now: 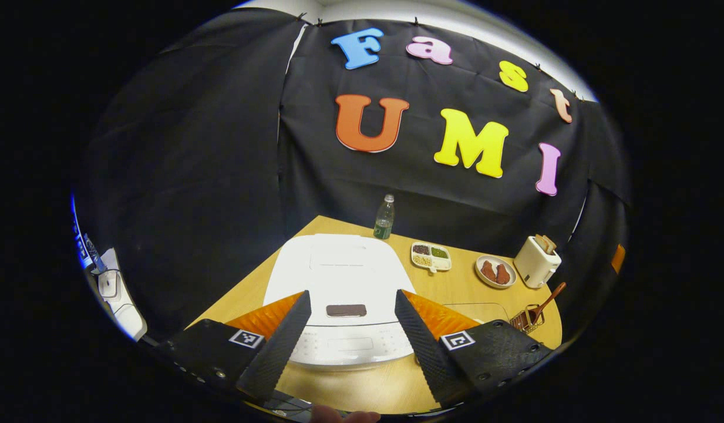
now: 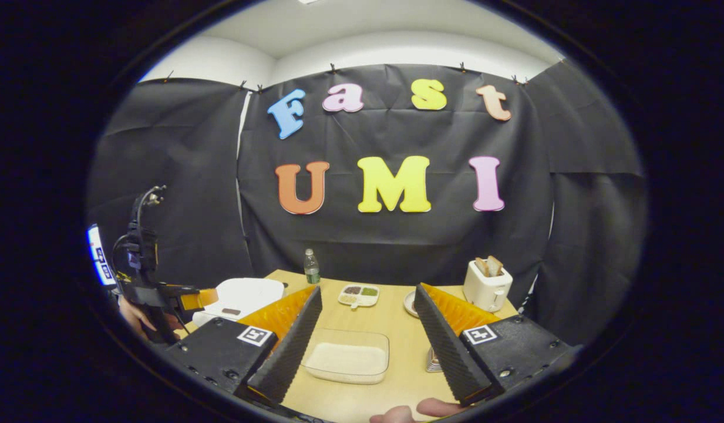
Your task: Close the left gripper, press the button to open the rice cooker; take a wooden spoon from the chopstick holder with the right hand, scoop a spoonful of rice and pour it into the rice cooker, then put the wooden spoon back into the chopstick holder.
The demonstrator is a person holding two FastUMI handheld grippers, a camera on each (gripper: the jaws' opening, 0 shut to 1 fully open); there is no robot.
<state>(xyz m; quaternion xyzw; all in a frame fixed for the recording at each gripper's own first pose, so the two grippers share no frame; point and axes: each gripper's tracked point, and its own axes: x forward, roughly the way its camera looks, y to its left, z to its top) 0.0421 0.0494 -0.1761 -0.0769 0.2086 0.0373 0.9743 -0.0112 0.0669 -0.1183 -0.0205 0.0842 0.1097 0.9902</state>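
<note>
The white rice cooker (image 1: 344,270) stands lid down straight ahead in the left gripper view, its dark button (image 1: 346,310) at the front. My left gripper (image 1: 351,299) hovers open just above and in front of that button. A wooden spoon (image 1: 548,301) leans in the wire chopstick holder (image 1: 525,320) at the right. In the right gripper view, my right gripper (image 2: 367,294) is open above a clear container of rice (image 2: 347,355). The rice cooker (image 2: 239,295) lies to its left, with the left gripper (image 2: 188,298) held over it. The chopstick holder (image 2: 433,361) peeks out behind the right finger.
At the back of the wooden table (image 2: 391,320) stand a green bottle (image 1: 384,217), a divided dish of grains (image 1: 431,256), a plate of meat (image 1: 495,271) and a white toaster (image 1: 536,260) with bread. A hand (image 2: 423,408) shows at the bottom edge.
</note>
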